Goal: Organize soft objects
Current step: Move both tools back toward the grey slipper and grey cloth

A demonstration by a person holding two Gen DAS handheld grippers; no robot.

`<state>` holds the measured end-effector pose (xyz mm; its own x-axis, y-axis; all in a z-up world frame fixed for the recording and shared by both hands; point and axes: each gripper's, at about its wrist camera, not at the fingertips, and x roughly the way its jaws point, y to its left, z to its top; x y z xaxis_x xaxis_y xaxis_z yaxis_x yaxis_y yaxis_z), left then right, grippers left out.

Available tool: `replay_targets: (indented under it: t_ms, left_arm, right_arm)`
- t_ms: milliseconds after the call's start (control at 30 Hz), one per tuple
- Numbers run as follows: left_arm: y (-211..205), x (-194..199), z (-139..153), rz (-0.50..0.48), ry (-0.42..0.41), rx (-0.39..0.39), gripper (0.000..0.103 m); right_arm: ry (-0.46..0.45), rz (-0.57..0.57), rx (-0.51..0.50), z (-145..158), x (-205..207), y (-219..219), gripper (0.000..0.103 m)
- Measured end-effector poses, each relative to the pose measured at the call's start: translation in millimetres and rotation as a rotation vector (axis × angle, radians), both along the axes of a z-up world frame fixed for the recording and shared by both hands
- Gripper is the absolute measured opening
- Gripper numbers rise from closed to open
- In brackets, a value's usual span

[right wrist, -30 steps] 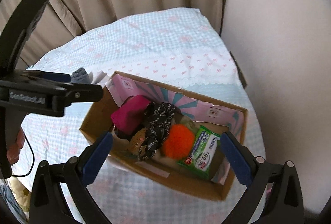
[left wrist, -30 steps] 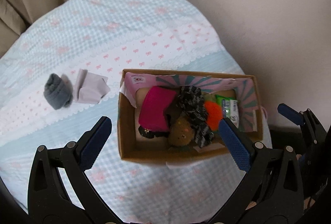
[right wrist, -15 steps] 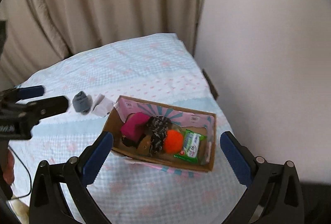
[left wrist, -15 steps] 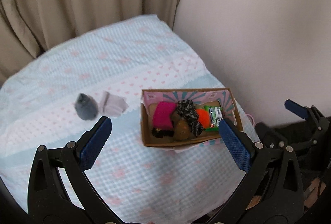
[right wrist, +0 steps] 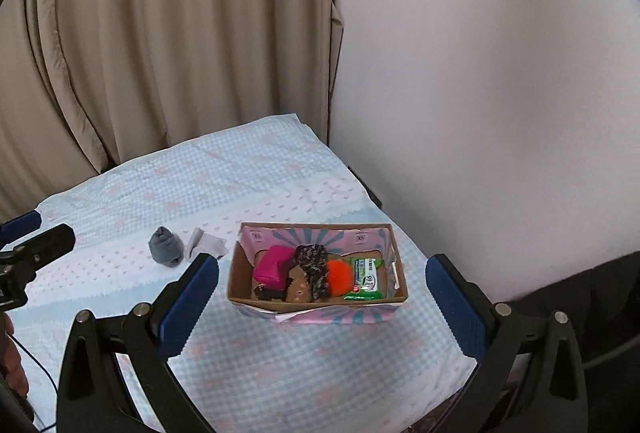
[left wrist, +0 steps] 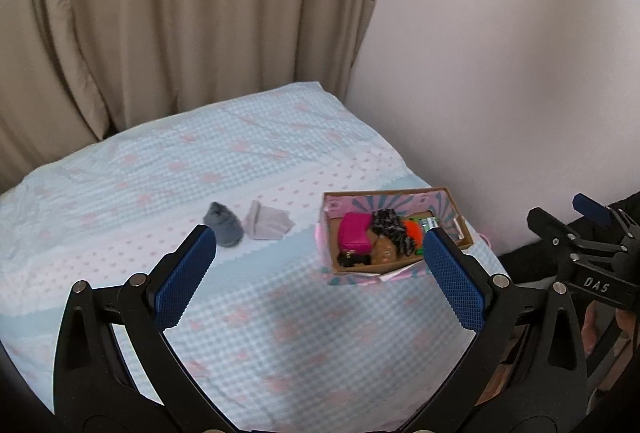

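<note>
A cardboard box [right wrist: 360,303] [left wrist: 460,211] with a pink and teal lining sits on the right side of the bed. It holds a magenta pouch [right wrist: 272,265] [left wrist: 354,233], a dark knitted piece [right wrist: 314,265] [left wrist: 394,231], an orange pompom [right wrist: 342,275] [left wrist: 412,229], a green wipes pack [right wrist: 366,279] and a brown toy [right wrist: 298,287]. Left of the box lie a rolled grey sock [right wrist: 165,247] [left wrist: 224,225] and a folded pale cloth [right wrist: 206,245] [left wrist: 266,223]. My left gripper [left wrist: 320,275] and right gripper [right wrist: 322,305] both hang open and empty, well back from the bed.
The bed [left wrist: 200,173] has a light blue checked cover with pink bows. Beige curtains [right wrist: 180,33] hang behind it and a plain wall [right wrist: 480,73] runs along the right side. A hand [right wrist: 12,361] shows at the left edge of the right wrist view.
Both grippers have pulled up and back from the box, so the box and bed look much smaller. The objects lie as before.
</note>
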<state>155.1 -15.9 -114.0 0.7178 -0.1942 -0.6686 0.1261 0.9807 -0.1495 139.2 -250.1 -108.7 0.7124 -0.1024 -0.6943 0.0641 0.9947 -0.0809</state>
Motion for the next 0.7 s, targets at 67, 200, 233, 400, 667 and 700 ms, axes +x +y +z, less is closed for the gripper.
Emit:
replay_targets:
  t_ms: [67, 200, 233, 400, 667, 700]
  left_arm:
    - [18.6, -3.7, -3.6, 0.005, -0.007, 0.002, 0.103]
    - [57.8, -0.7, -21.9, 0.0, -0.007, -0.01, 0.103]
    - [66.8, 2.4, -27.9, -0.003, -0.004, -0.015, 0.103]
    - [107.3, 25.2, -66.6, -0.024, 0.025, -0.022, 0.103]
    - [155.8, 84.7, -139.6, -0.016, 0.086, -0.048, 0.103]
    - [161.2, 93.5, -148.7, -0.016, 0.09, -0.058, 0.103]
  right_arm:
    - [-0.012, -0.006, 0.006, 1.8, -6.1, 13.3, 0.103]
    - [-0.03, -0.021, 0.045, -3.2, -11.6, 38.8, 0.103]
    - [-0.031, -0.023, 0.053, -6.0, -11.2, 45.9, 0.103]
    - [-0.025, -0.032, 0.081, -30.5, -2.0, 79.5, 0.103]
    - [0.052, 0.073, 0.119, -95.4, 49.1, 153.5, 0.103]
    - [0.062, 0.089, 0.111, -107.3, 58.1, 163.8, 0.103]
